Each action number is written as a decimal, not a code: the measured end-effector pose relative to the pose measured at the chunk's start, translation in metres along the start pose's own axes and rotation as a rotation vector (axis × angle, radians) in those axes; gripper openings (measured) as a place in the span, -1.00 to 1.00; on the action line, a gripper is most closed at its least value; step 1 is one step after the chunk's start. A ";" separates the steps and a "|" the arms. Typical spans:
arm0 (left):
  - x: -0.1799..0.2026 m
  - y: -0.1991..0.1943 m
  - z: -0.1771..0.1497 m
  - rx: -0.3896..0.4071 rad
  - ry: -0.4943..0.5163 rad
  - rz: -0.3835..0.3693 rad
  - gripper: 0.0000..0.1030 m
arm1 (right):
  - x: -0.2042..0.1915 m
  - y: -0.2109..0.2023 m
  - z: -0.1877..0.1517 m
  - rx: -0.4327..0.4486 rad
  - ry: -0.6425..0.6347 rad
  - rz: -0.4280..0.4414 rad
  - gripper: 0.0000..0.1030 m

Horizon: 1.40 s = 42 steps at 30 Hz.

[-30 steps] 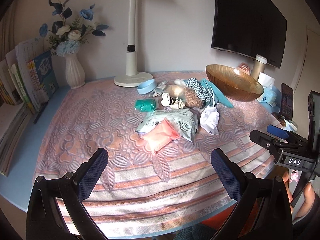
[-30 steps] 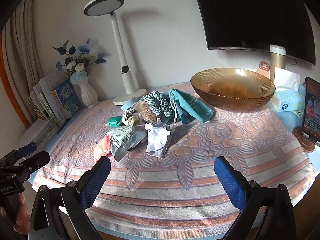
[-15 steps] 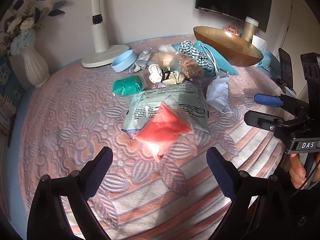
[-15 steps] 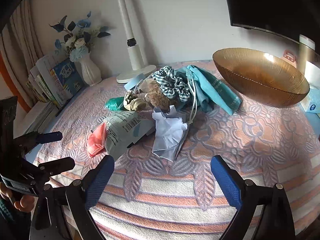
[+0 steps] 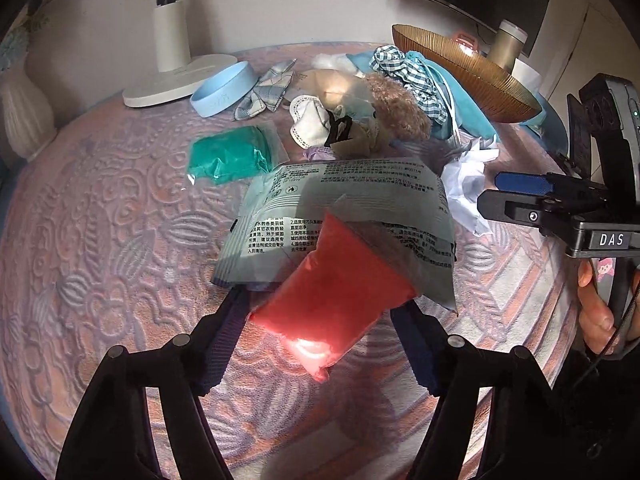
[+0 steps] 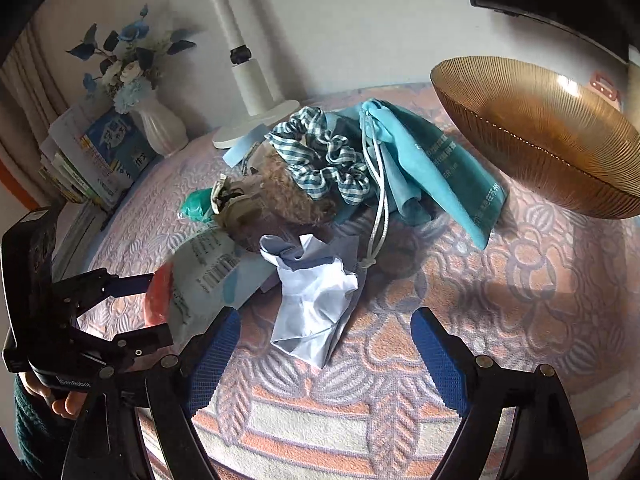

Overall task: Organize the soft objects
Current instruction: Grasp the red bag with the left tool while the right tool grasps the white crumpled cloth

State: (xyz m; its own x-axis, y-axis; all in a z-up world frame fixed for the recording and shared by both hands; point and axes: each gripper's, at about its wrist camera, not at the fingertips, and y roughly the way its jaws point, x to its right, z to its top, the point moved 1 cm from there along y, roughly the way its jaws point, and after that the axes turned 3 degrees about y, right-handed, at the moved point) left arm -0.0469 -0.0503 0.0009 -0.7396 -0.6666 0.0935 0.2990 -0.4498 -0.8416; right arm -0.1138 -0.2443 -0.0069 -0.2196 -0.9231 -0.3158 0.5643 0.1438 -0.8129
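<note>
left gripper (image 5: 320,312) nearer red pouch (image 5: 332,300)

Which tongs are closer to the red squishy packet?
Left. The left tongs straddle the red packet, jaws just closing. The right tongs sit off to its side, over the white crumpled cloth.

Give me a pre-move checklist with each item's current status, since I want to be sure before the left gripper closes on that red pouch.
1. Red pouch between the left gripper fingers: ok; the jaws have just been closing, one on each side.
2. Pads pressing on the pouch: cannot tell, the pouch hides the fingertips.
3. Grey printed bag clear of the grip: not ok, the pouch lies on it and it reaches the right-hand finger.
4. Right gripper empty: ok, open just short of the white crumpled paper.
5. Amber bowl free to receive: ok, nothing seen inside.
</note>
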 end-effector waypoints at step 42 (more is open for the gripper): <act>0.024 -0.053 -0.014 0.134 -0.130 0.026 -0.12 | -0.018 0.004 -0.032 -0.009 -0.099 -0.008 0.40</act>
State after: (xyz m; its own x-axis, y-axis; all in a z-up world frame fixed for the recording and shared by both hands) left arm -0.0893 -0.0345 0.0398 -0.6490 -0.7462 0.1483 0.4009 -0.5011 -0.7669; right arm -0.1335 -0.2159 -0.0202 -0.1441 -0.9547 -0.2602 0.5558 0.1394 -0.8195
